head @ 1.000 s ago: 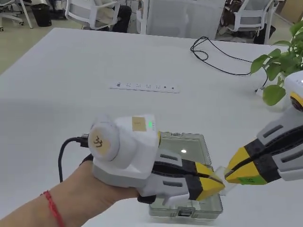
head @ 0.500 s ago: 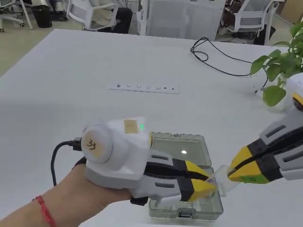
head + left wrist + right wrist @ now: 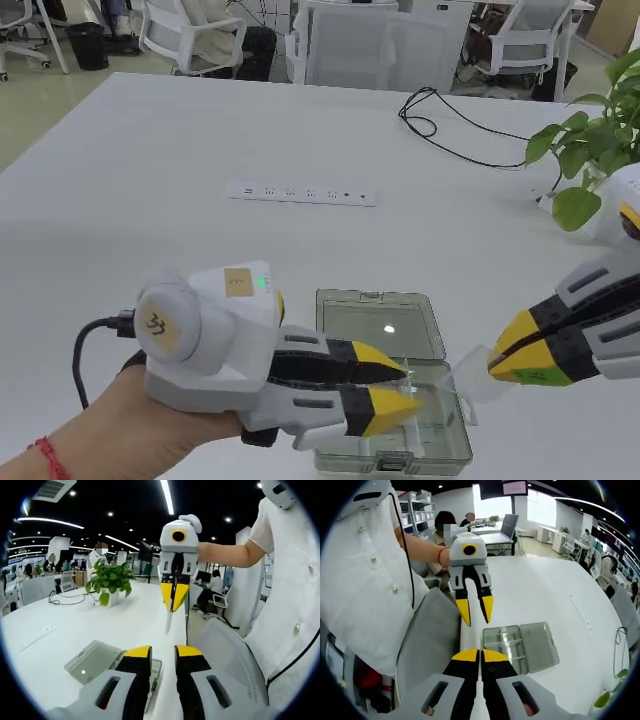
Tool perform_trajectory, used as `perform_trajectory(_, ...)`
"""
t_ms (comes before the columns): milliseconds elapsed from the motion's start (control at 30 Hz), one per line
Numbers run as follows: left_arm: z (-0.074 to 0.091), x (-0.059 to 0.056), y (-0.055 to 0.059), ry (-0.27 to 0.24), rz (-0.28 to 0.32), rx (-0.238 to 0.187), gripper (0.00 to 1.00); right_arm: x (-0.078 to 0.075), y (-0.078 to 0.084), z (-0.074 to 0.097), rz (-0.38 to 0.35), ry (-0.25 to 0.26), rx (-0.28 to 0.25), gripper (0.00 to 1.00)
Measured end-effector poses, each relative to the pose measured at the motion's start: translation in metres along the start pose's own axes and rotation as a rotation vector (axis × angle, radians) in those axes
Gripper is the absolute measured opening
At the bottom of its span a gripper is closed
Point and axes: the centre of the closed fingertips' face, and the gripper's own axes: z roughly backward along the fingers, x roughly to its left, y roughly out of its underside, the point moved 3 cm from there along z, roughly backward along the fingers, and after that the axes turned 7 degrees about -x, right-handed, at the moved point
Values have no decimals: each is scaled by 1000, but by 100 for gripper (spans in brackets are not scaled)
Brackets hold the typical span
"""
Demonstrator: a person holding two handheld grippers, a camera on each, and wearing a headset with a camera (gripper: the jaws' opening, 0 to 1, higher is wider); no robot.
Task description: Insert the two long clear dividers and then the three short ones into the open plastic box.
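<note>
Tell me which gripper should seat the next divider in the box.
Right. The right gripper is shut on a clear divider close by the open box, while the left gripper hangs open near it, holding nothing.

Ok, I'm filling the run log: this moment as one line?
left tongs: open, by box | right tongs: shut on clear divider | box: lid open

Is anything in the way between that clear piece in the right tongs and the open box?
Partly. The left tongs hang open over the box, right beside the clear divider that the right tongs grip. Apart from them, nothing visible lies between divider and box.
</note>
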Motion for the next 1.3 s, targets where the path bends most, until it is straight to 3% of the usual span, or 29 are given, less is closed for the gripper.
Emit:
perform_trajectory(367,15,11,7,-68,-4,9,39,-13,12,-1,-7,29,31,3)
perform_trajectory(833,35,25,26,-137,-10,37,73,-33,25,-8,-1,64,81,3)
perform_trajectory(1000,39,27,35,-141,2,53,80,-38,32,-13,11,64,116,3)
perform_trajectory(1133,41,28,44,-145,8,70,93,-43,43,-21,36,68,169,3)
perform_trajectory(1300,44,28,50,-146,26,71,100,-48,56,-35,72,63,229,3)
